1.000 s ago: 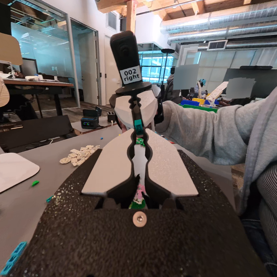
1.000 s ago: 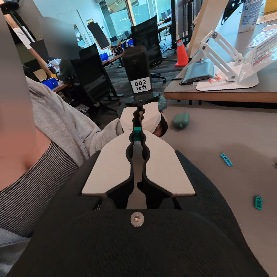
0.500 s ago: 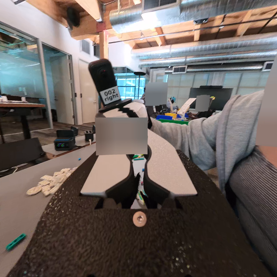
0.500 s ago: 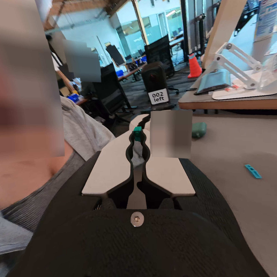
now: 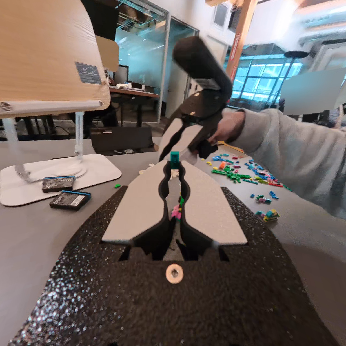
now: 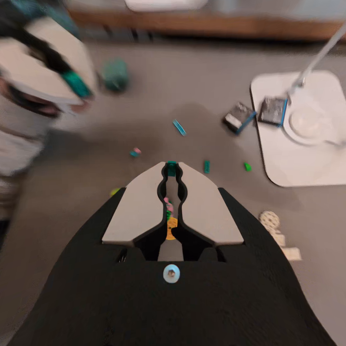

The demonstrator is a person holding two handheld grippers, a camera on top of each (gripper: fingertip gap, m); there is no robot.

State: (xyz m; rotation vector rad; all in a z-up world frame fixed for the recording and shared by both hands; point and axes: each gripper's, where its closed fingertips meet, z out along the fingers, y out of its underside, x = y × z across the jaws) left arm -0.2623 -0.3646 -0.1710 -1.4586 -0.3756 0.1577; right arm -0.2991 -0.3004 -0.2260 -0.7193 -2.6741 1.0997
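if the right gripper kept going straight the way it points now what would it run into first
Probably the bare grey table. The right gripper, shut on a teal brick, angles down at it; the blue strip lies near that line, but blur hides depth.

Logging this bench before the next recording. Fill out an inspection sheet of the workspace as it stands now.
Surface: grey table, flat and mostly bare in the middle.
Job's things: teal brick pinched in the left hand-held gripper; a second teal brick pinched in the right hand-held gripper.
Clutter: loose coloured bricks, cream pieces, two black battery packs, green case.
Grippers: both shut on their bricks, above the table.
Cables: nothing seen.
Surroundings: white stand base, wooden panel, open office with glass walls.
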